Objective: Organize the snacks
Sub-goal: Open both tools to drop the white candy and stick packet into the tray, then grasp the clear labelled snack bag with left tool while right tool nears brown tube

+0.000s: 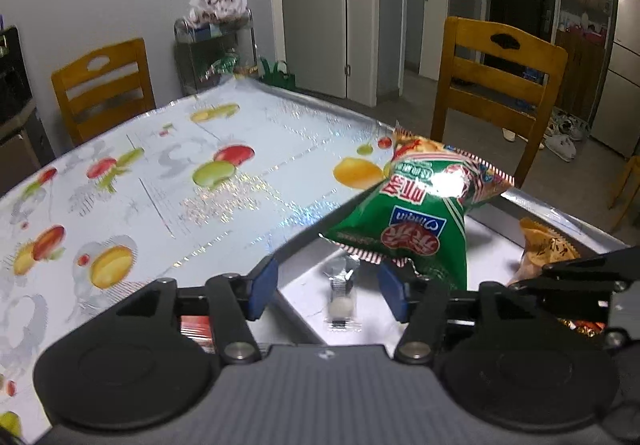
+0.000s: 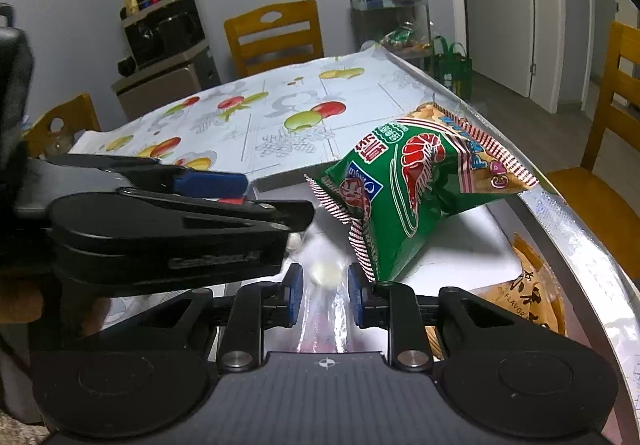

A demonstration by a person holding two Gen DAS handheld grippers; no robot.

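Two grippers: left gripper (image 1: 326,291) wide, right gripper (image 2: 322,295) narrow, wrapped candy (image 2: 326,272) loose between each.

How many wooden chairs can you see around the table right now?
4: one at the far side, one at the left corner, two on the right. More may be hidden behind the camera.

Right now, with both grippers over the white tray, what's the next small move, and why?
Probably draw the left gripper back from the small clear-wrapped candy. Its jaws stand open, the pads apart from the wrapper, and the candy lies on the white tray beside the green prawn cracker bag, so it looks placed.
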